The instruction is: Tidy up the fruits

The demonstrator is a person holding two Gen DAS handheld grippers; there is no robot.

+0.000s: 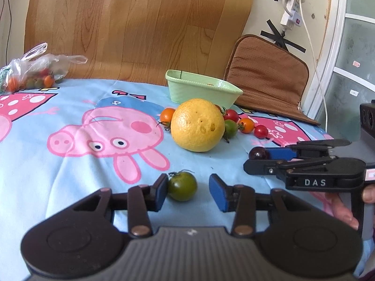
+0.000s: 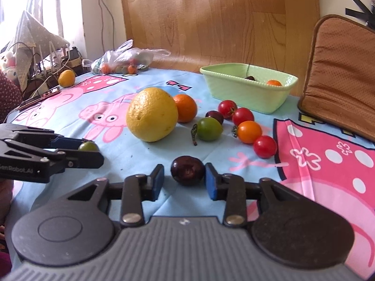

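My left gripper [image 1: 188,190] stands parted around a green tomato [image 1: 182,186]; my right gripper [image 2: 184,180] likewise brackets a dark tomato [image 2: 186,170]. Neither grips; next, I judge, both must close.

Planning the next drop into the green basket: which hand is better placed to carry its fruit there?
Probably the right. Its gripper brackets the dark fruit and the green basket sits ahead on its side. The left gripper, around the green tomato, is farther across.
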